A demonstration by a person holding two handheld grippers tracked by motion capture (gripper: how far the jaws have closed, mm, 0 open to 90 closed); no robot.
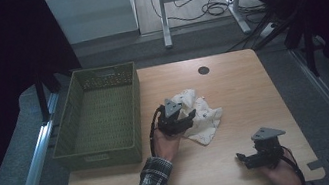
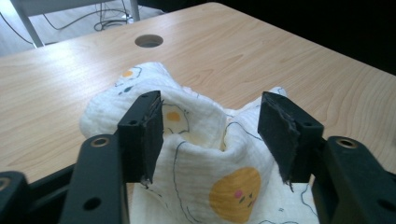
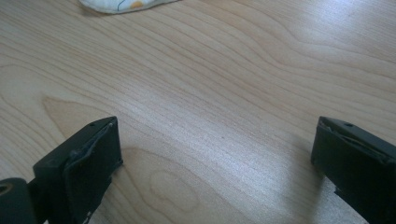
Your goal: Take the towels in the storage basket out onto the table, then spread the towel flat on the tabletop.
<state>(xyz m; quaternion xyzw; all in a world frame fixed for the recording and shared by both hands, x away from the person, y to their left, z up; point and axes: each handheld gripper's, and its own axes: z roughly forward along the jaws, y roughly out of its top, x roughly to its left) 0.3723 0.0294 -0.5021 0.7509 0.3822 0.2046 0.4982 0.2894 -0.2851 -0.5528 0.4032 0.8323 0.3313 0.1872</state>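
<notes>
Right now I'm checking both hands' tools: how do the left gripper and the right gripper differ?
The left gripper stands over the crumpled cloth, a raised fold between its pads without being pressed; the right gripper hovers over bare table, away from the cloth. The left jaws stand narrower apart than the right's. Both are open, black and hand-held.
</notes>
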